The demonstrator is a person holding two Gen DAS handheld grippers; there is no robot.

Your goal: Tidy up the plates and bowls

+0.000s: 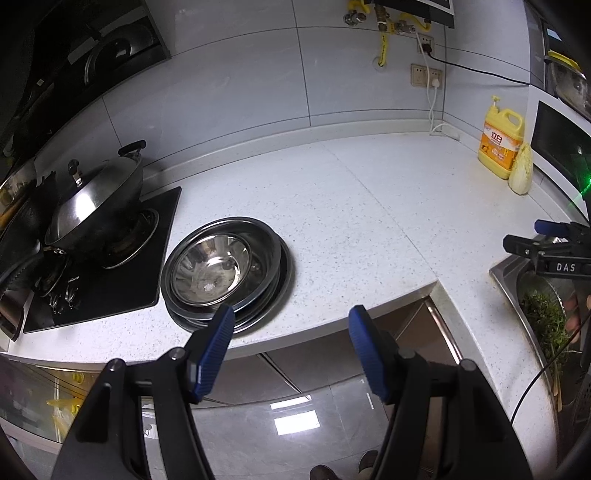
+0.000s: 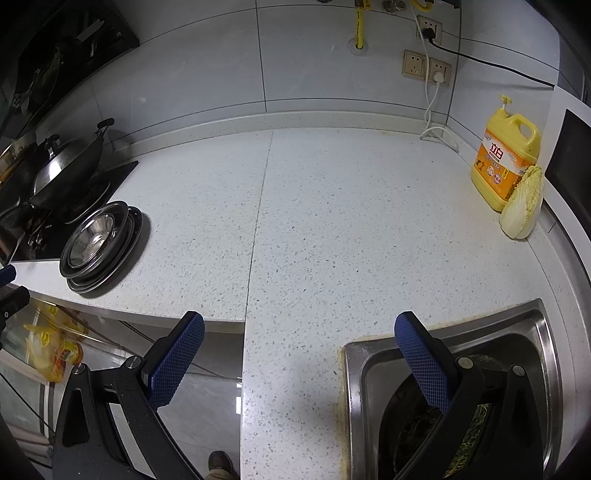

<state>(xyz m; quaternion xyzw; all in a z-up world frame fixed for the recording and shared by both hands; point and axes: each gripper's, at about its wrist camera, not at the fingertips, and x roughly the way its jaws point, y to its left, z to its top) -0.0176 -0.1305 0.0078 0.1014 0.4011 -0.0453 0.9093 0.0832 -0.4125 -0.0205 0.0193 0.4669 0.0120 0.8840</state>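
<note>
Counter [image 2: 332,229]: bowl [image 1: 211,266] nested on stacked plates [image 1: 273,295] near front edge | hob [image 1: 110,273] just left of stack, lidded wok [image 1: 96,206] on it | sink [image 2: 546,332] at right | detergent bottle [image 2: 506,158] far right, cabbage [image 2: 522,203] before it.

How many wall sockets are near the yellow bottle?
3: a white socket with a black plug on top, and below it a beige socket and another holding a white plug. More may be out of frame.

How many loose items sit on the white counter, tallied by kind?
Steel bowl: 1
Steel plate stack under the bowl, count unclear: 1
Yellow detergent jug: 1
Cabbage: 1
Total: 4
</note>
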